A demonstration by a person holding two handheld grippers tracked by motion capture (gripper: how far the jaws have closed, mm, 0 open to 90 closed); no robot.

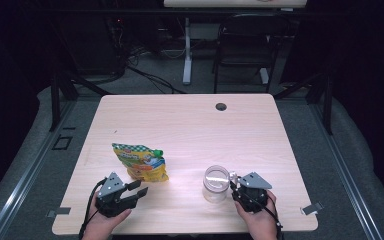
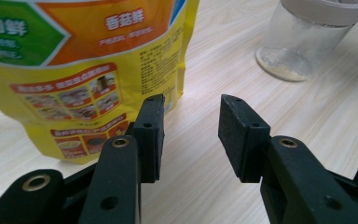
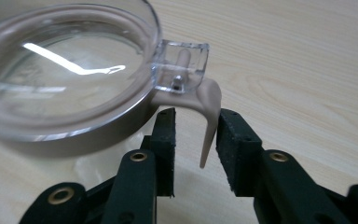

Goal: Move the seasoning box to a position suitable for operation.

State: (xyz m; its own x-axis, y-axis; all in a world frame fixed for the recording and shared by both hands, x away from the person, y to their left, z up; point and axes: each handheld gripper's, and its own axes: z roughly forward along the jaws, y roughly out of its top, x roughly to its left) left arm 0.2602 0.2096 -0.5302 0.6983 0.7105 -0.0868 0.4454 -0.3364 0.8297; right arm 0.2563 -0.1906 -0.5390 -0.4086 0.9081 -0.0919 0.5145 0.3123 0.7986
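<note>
Two grippers work near the front edge of the pale wooden table (image 1: 190,120). The left gripper (image 1: 139,188) sits with jaws apart, empty, the flat yellow printed snack pouch (image 1: 141,162) just beyond its tips. The right gripper (image 3: 195,137) brackets the beige latch tab (image 3: 209,123) of the clear lidded plastic jar (image 1: 216,183), jaws slightly parted, one pad touching.

On the light wooden table (image 1: 190,125), a yellow printed snack bag (image 1: 141,162) lies near left; a clear lidded plastic jar (image 1: 216,183) stands right, beside the right gripper (image 1: 235,181).
</note>
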